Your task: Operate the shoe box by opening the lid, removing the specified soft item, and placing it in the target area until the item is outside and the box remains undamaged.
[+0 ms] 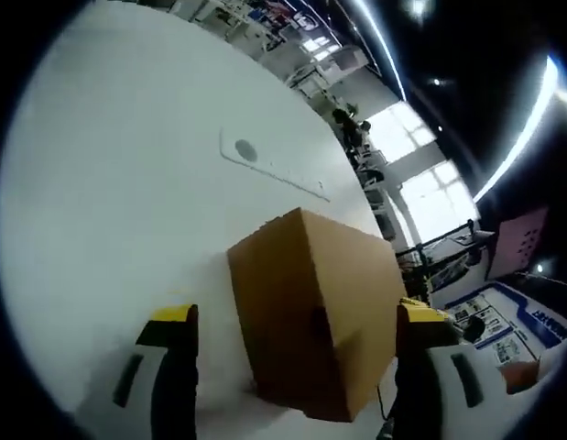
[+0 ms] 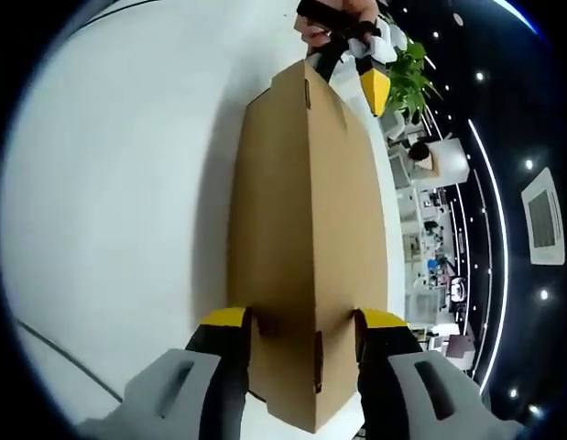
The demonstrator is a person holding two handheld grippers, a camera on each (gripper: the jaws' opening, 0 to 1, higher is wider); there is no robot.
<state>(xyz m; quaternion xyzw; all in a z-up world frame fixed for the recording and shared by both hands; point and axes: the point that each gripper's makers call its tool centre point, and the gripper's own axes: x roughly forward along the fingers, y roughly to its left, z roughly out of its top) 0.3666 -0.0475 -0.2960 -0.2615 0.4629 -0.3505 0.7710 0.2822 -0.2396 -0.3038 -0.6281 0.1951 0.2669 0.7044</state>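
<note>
A plain brown cardboard shoe box [image 1: 315, 312] lies on the white table [image 1: 109, 202] with its lid down. In the left gripper view one end of it points at me, between the wide-apart jaws of my left gripper [image 1: 297, 321], which is open; its left fingertip [image 1: 173, 316] stands clear of the cardboard. In the right gripper view the shoe box [image 2: 306, 183] runs lengthways away from me. My right gripper [image 2: 306, 321] holds its near end, with both yellow-tipped jaws pressed against the sides. The left gripper [image 2: 370, 82] shows at the far end, held by a hand [image 2: 324, 23].
A flat cable plate with a round grommet [image 1: 246, 151] is set into the table beyond the box. A thin dark cable [image 2: 54, 348] crosses the table at lower left. Office desks, windows and a potted plant [image 2: 411, 78] lie past the table's edge.
</note>
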